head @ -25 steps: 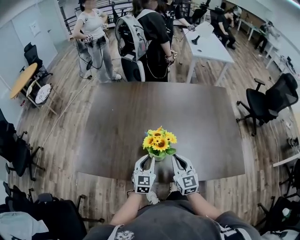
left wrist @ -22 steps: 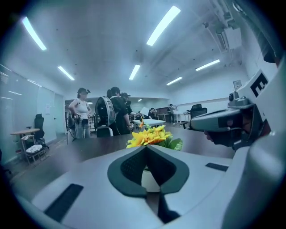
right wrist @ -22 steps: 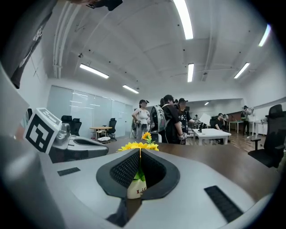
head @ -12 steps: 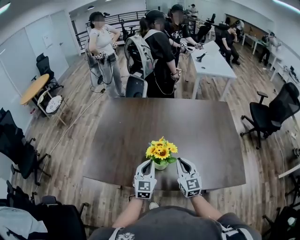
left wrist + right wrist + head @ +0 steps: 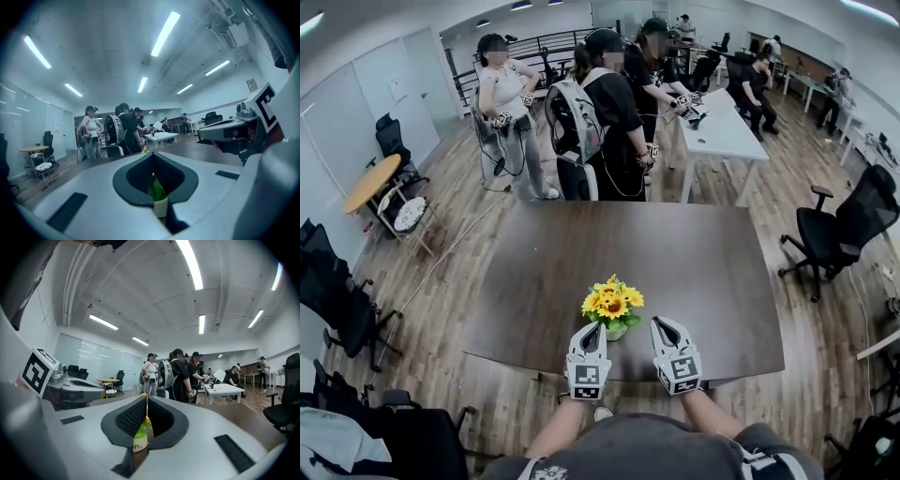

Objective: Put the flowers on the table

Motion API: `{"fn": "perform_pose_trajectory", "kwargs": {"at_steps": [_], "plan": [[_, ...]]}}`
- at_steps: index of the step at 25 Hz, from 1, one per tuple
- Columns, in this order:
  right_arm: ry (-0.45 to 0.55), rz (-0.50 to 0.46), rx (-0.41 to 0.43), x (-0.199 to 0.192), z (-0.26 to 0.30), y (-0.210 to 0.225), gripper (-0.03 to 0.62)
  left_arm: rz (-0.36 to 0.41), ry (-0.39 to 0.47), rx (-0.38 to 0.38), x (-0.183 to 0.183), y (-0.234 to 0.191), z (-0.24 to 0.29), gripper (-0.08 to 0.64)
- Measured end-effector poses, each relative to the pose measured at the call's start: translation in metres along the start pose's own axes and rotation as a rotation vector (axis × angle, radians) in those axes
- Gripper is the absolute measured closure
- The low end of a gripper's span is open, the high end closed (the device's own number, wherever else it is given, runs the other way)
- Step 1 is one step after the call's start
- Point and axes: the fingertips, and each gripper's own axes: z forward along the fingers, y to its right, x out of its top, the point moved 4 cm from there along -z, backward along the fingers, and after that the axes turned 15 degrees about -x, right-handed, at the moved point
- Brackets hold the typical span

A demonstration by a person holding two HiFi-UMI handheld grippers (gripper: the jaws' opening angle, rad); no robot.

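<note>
A small white pot of yellow sunflowers (image 5: 611,303) stands upright on the dark brown table (image 5: 703,272), near its front edge. My left gripper (image 5: 593,328) lies just left of the pot, tip close to it, jaws shut with nothing held. Along its closed jaws (image 5: 153,158) a sliver of the white pot and green leaves (image 5: 157,190) shows. My right gripper (image 5: 661,324) sits to the pot's right with a gap between them, jaws together. Through its slit (image 5: 145,398) I see the pot's label and leaves (image 5: 140,434).
Several people stand beyond the far edge of the table (image 5: 609,103). A white table (image 5: 722,131) is behind them. Black office chairs (image 5: 839,225) stand at the right and at the left (image 5: 337,300). A small round table (image 5: 370,183) is at the far left.
The left jaws have come together. The right gripper now stands a little apart from the pot instead of close against it. The head view has tilted up to show more of the room.
</note>
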Motion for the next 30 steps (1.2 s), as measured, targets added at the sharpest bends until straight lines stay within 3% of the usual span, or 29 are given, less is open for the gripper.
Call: {"fn": "perform_pose_trajectory", "kwargs": {"at_steps": [17,30], "plan": [[-0.003,-0.004,-0.005,-0.006,-0.017,0.006,0.568,-0.020,-0.014,0.066,-0.001,-0.003,-0.018,0.552],[0.007,-0.047,0.002,-0.001,-0.028,0.006,0.569,-0.016,0.002,0.061,0.005,0.013,-0.026,0.552]]}}
